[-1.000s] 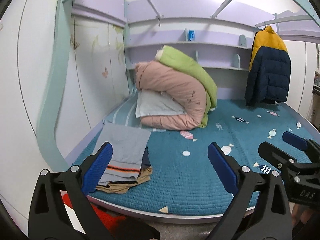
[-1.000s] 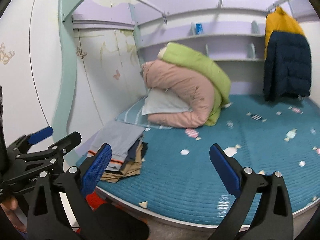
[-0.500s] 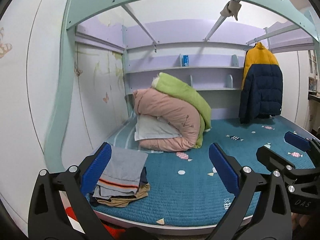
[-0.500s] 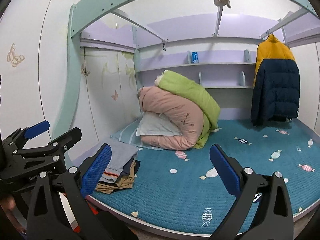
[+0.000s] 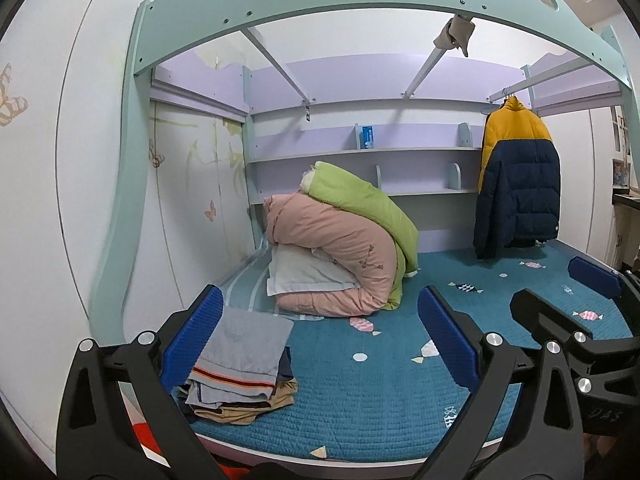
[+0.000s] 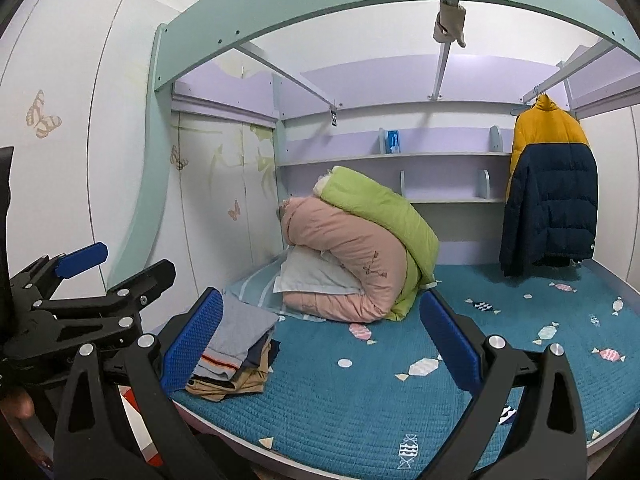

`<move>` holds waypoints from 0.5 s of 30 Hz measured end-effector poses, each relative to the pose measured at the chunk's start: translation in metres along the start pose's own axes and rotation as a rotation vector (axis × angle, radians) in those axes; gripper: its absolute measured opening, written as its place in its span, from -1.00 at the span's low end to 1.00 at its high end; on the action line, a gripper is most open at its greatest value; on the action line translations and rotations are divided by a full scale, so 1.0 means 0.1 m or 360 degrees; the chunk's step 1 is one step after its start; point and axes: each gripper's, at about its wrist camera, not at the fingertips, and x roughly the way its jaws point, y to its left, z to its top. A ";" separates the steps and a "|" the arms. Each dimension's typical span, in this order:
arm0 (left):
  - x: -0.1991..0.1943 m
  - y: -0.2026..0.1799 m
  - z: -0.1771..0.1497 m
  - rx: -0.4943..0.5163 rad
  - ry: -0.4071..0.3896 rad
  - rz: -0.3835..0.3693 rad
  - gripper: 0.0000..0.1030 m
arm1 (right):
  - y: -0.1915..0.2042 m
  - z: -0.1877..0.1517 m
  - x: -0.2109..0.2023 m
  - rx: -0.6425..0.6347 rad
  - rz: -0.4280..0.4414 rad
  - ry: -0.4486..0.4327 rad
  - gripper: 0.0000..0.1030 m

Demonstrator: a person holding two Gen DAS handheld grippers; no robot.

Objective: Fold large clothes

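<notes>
Both the left gripper (image 5: 320, 340) and right gripper (image 6: 320, 344) hang wide-jawed and empty. The stack of folded grey and tan clothes (image 5: 240, 376) sits lower left; best fetch the hanging yellow-and-navy puffer jacket (image 5: 516, 184) at upper right by its shoulders.

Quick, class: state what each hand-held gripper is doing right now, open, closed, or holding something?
Left hand-held gripper: open, holding nothing, in front of the bed.
Right hand-held gripper: open, holding nothing.
</notes>
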 end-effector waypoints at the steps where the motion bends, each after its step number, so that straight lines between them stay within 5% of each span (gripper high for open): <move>1: 0.00 0.01 0.00 -0.0003 -0.0008 0.0002 0.91 | 0.00 0.00 0.00 -0.0004 -0.0004 -0.0001 0.85; 15: 0.00 0.01 -0.02 -0.0015 -0.0043 0.0021 0.91 | 0.01 -0.01 -0.03 0.0003 -0.0013 -0.0055 0.85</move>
